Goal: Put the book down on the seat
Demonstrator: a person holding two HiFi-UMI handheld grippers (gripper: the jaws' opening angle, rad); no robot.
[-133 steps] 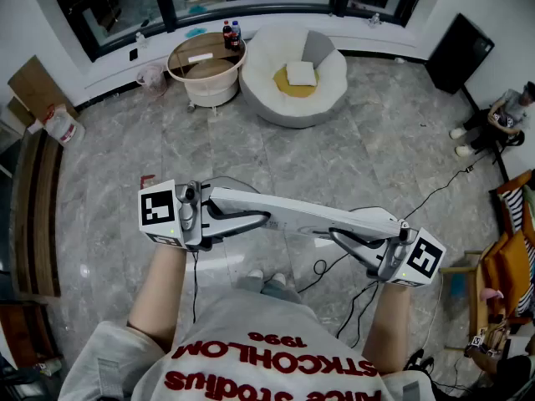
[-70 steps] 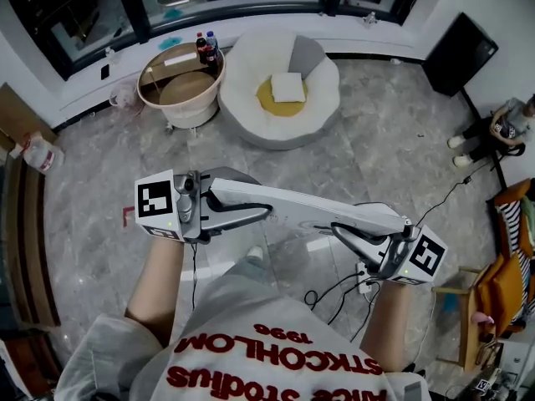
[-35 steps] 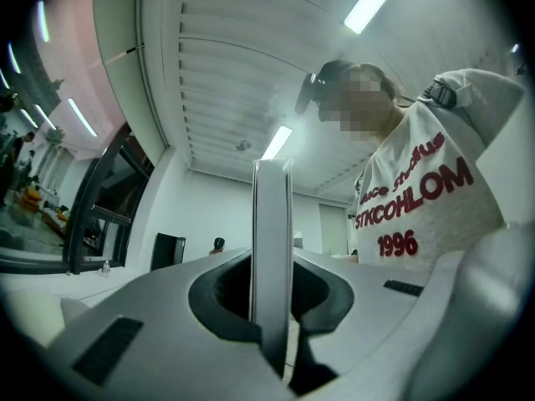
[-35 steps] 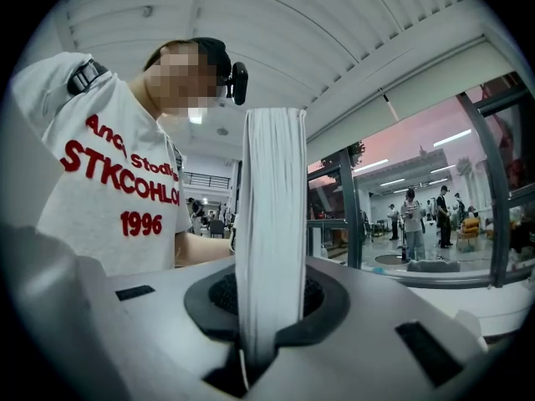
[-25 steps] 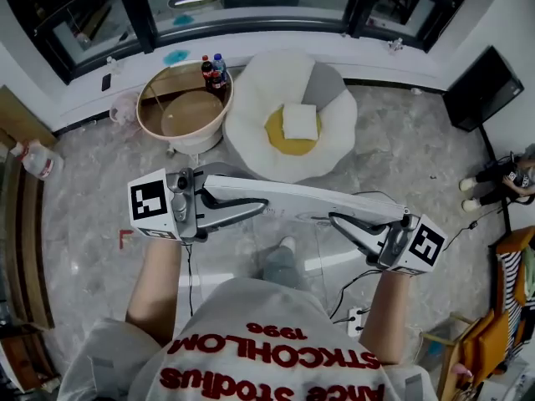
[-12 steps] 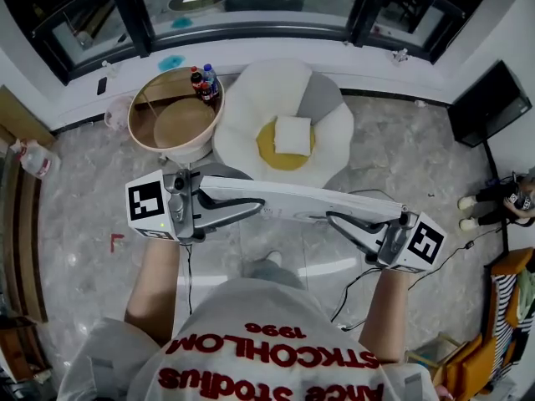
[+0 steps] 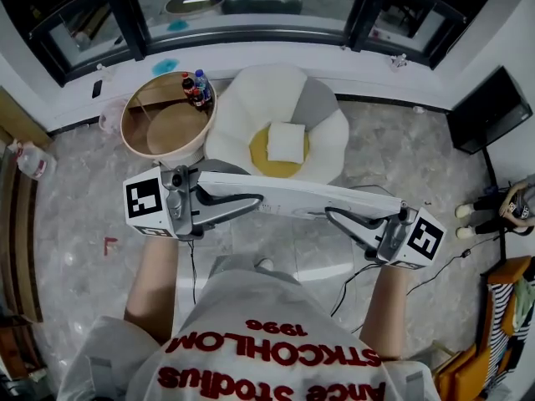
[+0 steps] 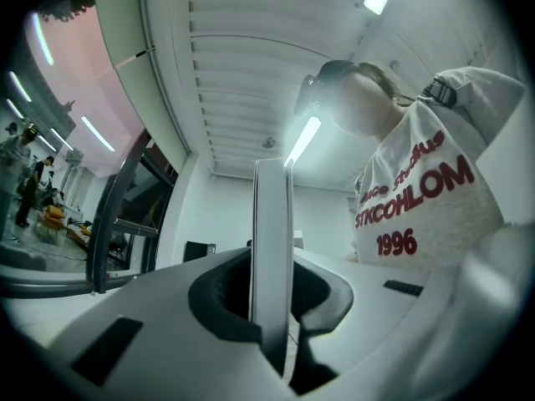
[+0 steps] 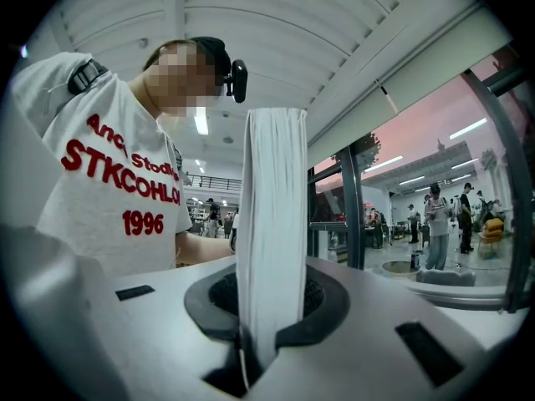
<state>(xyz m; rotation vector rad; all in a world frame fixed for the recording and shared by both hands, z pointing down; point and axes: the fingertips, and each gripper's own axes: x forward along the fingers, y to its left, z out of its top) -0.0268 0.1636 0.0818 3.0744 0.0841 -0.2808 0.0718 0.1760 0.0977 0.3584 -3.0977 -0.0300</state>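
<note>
A large, thin white book with a hard flat cover (image 7: pixel 305 200) hangs level in front of the person's chest, gripped at both ends and clear of the grey marble floor (image 7: pixel 75 224). The left gripper (image 7: pixel 249 204) is clamped on the book's left end; in the left gripper view the dark pads (image 8: pixel 224 295) press on either side of the book's edge (image 8: pixel 272 249), which stands upright between them. The right gripper (image 7: pixel 336 217) is clamped on the other end, and the right gripper view shows the white page block (image 9: pixel 272 224) wedged between its jaws. Beyond the book stands the seat, a round white petal-shaped armchair (image 7: pixel 238 111) with a yellow round cushion (image 7: pixel 261 154) and a white square pillow (image 7: pixel 286 140) lying on the cushion. The book is not on the seat; from the head view it sits on the near side of the chair's front rim. Just left of the chair is a round wooden side table (image 7: pixel 159 132) carrying two plastic bottles (image 7: pixel 194 88).
</note>
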